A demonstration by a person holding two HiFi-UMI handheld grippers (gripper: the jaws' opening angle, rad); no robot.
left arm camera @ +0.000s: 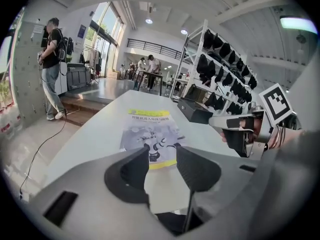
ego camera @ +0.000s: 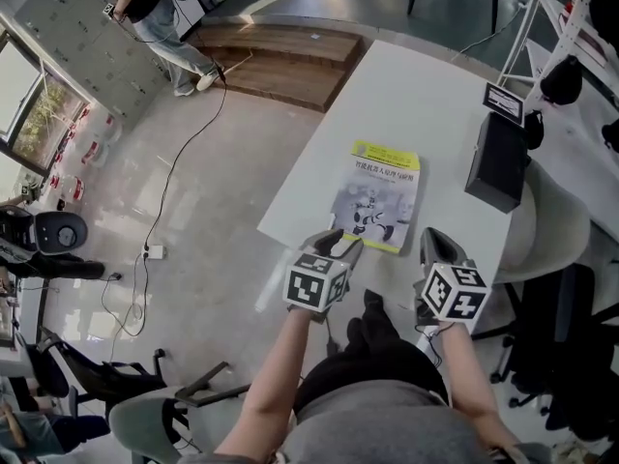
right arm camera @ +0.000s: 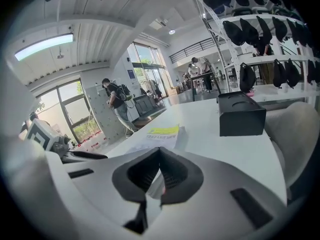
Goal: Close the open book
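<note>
Book point(ego camera: 375, 196) lies partly behind wide, empty left claw point(left arm camera: 162, 151); right claw point(right arm camera: 159, 153) seemingly shut.

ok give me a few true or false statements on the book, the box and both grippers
1. The book lies closed, cover up, on the white table. True.
2. The left gripper is clamped on the book. False: its jaws stand apart with nothing between them.
3. A black box stands on the table, right of the book in the head view. True.
4. The right gripper is wide open. False: its jaw tips meet.
</note>
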